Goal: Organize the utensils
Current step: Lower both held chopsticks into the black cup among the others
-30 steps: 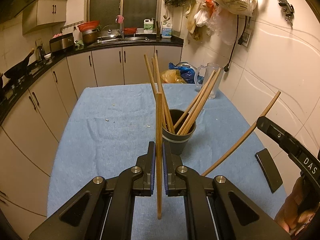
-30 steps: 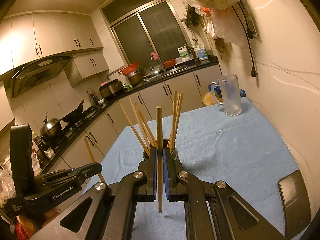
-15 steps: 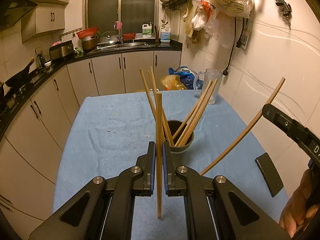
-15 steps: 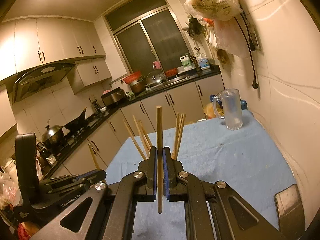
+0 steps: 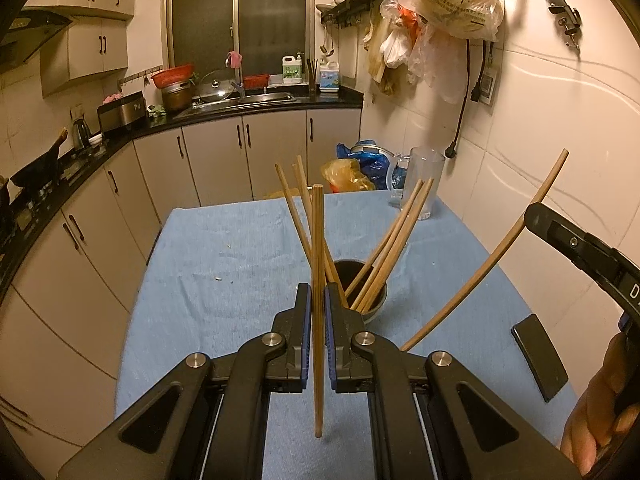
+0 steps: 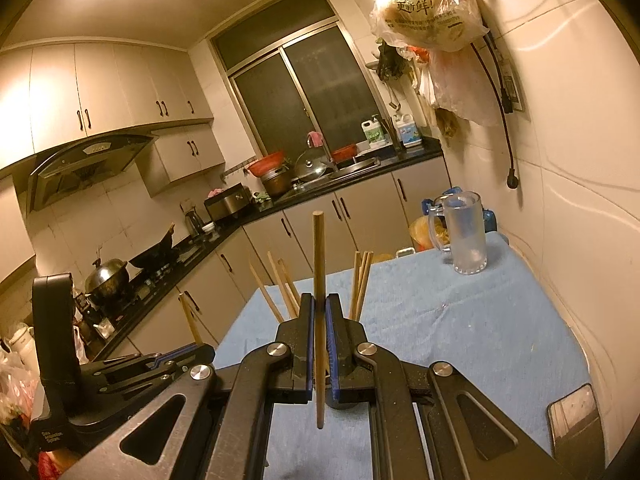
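Note:
A dark cup [image 5: 378,307] stands on the blue table cloth [image 5: 224,264] with several wooden chopsticks [image 5: 394,240] leaning out of it. My left gripper [image 5: 317,300] is shut on one upright chopstick [image 5: 318,240], held above and just before the cup. My right gripper [image 6: 319,312] is shut on another upright chopstick [image 6: 319,256]; it shows in the left wrist view [image 5: 492,256] at the right, slanting. In the right wrist view the cup is hidden behind the jaws; its chopsticks [image 6: 362,280] stick up behind them. The left gripper [image 6: 168,360] shows at lower left there.
A clear glass mug [image 6: 464,236] stands at the table's far right corner. A black phone [image 5: 540,356] lies near the right edge by the tiled wall. Kitchen cabinets and a counter with a sink [image 5: 248,100] lie beyond and to the left.
Both grippers have risen and pulled back from the cup, each still holding its chopstick. The cup looks smaller and farther in the left wrist view.

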